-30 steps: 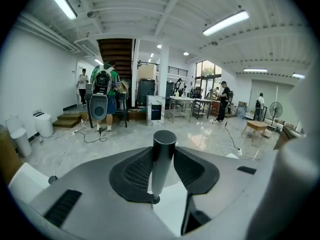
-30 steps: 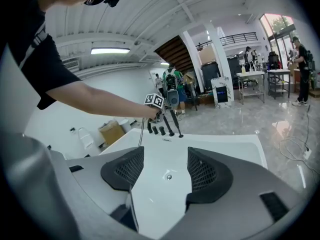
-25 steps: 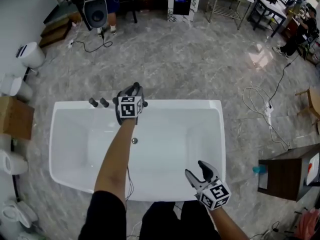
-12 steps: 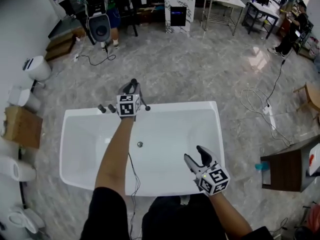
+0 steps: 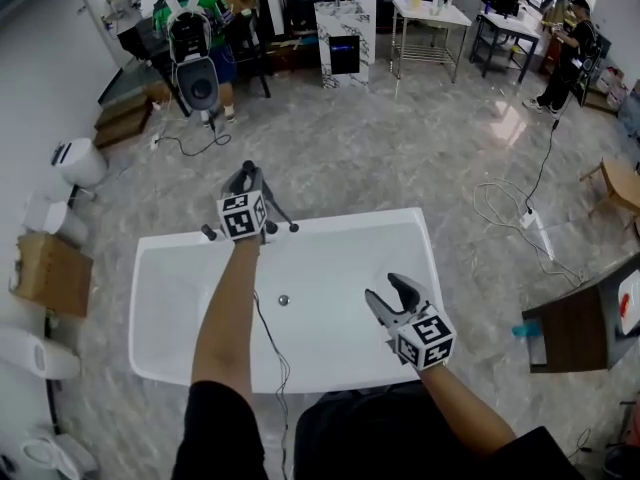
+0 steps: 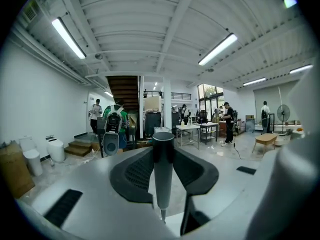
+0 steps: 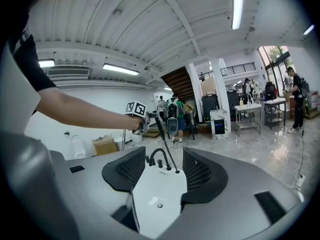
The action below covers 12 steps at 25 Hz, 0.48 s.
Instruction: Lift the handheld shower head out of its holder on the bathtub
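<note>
My left gripper (image 6: 162, 184) has its jaws part-way closed on the slim shower head (image 6: 163, 154), whose lower end is near the bathtub (image 5: 160, 298) rim. The right gripper (image 7: 159, 176) is open and empty. I would lift straight up with steady grip.

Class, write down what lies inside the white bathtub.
A round drain shows on the bathtub floor. The left forearm and right gripper cover strips of it.
</note>
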Each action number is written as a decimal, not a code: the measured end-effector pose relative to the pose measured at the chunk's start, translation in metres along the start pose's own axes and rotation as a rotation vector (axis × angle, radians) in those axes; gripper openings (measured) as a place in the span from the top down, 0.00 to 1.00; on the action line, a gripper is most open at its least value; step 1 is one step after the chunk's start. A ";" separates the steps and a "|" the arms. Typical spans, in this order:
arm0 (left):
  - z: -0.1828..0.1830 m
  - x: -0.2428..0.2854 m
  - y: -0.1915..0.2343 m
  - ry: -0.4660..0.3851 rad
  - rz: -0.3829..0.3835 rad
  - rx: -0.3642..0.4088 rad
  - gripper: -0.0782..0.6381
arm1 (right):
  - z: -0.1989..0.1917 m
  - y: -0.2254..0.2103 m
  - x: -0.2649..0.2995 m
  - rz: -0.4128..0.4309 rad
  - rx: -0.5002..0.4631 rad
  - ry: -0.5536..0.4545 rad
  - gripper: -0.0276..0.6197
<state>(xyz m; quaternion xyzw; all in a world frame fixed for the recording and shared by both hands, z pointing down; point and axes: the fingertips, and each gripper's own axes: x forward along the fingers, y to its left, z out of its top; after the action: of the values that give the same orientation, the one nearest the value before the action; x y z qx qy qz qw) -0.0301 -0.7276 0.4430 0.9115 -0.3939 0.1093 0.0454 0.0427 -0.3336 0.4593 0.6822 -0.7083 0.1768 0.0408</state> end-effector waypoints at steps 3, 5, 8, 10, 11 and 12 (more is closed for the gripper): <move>0.019 -0.014 0.002 -0.025 0.007 0.013 0.73 | 0.010 0.004 -0.006 0.003 -0.031 -0.024 0.64; 0.026 -0.020 -0.002 -0.031 0.000 0.019 0.73 | 0.012 0.003 -0.009 0.004 -0.035 -0.032 0.66; 0.026 -0.030 -0.009 -0.022 -0.008 0.024 0.73 | 0.017 0.007 -0.013 0.033 -0.030 -0.048 0.72; 0.026 -0.035 -0.011 -0.020 -0.012 0.029 0.73 | 0.020 0.009 -0.013 0.054 -0.023 -0.064 0.84; 0.025 -0.036 -0.012 -0.021 -0.015 0.032 0.73 | 0.021 0.008 -0.013 0.054 -0.022 -0.068 0.89; 0.025 -0.037 -0.013 -0.021 -0.018 0.036 0.73 | 0.021 0.007 -0.012 0.045 -0.025 -0.066 0.91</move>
<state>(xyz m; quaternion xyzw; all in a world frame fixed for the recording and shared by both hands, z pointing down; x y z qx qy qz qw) -0.0411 -0.6968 0.4106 0.9168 -0.3842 0.1062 0.0258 0.0408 -0.3284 0.4351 0.6710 -0.7266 0.1461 0.0217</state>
